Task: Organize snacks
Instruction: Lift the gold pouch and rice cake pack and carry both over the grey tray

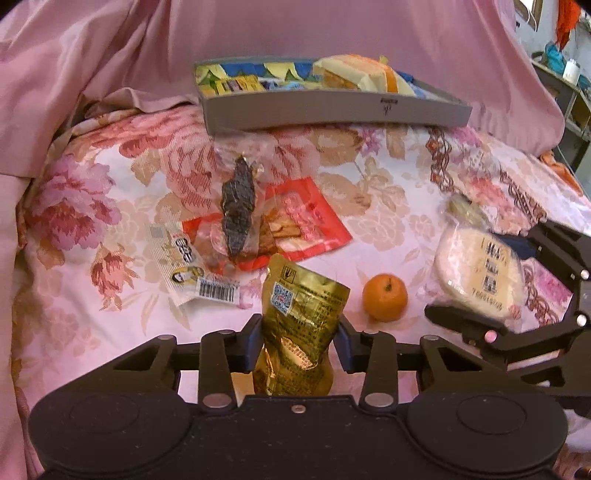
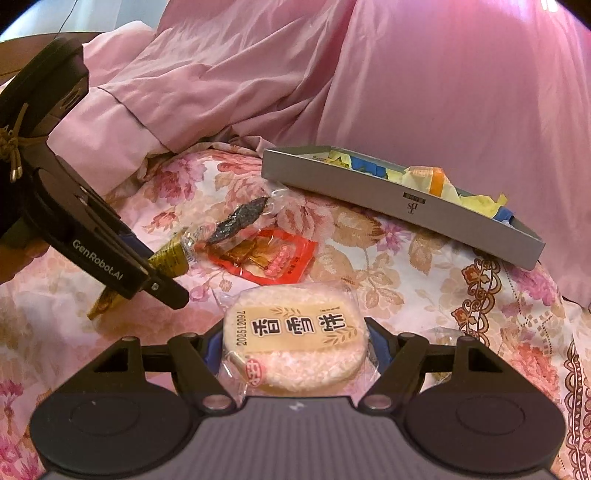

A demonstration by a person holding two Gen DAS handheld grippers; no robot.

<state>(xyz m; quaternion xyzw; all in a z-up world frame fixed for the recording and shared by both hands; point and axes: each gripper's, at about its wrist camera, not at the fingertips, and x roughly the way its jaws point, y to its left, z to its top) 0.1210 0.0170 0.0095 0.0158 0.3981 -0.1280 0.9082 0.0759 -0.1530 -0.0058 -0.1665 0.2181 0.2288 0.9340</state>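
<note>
My left gripper (image 1: 299, 339) is shut on a gold foil snack pouch (image 1: 303, 314) and holds it upright above the floral bedspread; the pouch also shows in the right wrist view (image 2: 168, 256). My right gripper (image 2: 293, 345) is shut on a round wrapped rice cracker (image 2: 295, 343), which also shows in the left wrist view (image 1: 480, 271). A grey tray (image 1: 332, 110) with several yellow and blue snack packs sits at the back; it also shows in the right wrist view (image 2: 369, 192).
On the bedspread lie a small orange (image 1: 385, 297), a red snack packet (image 1: 303, 221), a dark snack in clear wrap (image 1: 238, 206) and a white packet with a barcode (image 1: 184, 262). A pink quilt (image 1: 258, 33) is bunched up behind and to the left.
</note>
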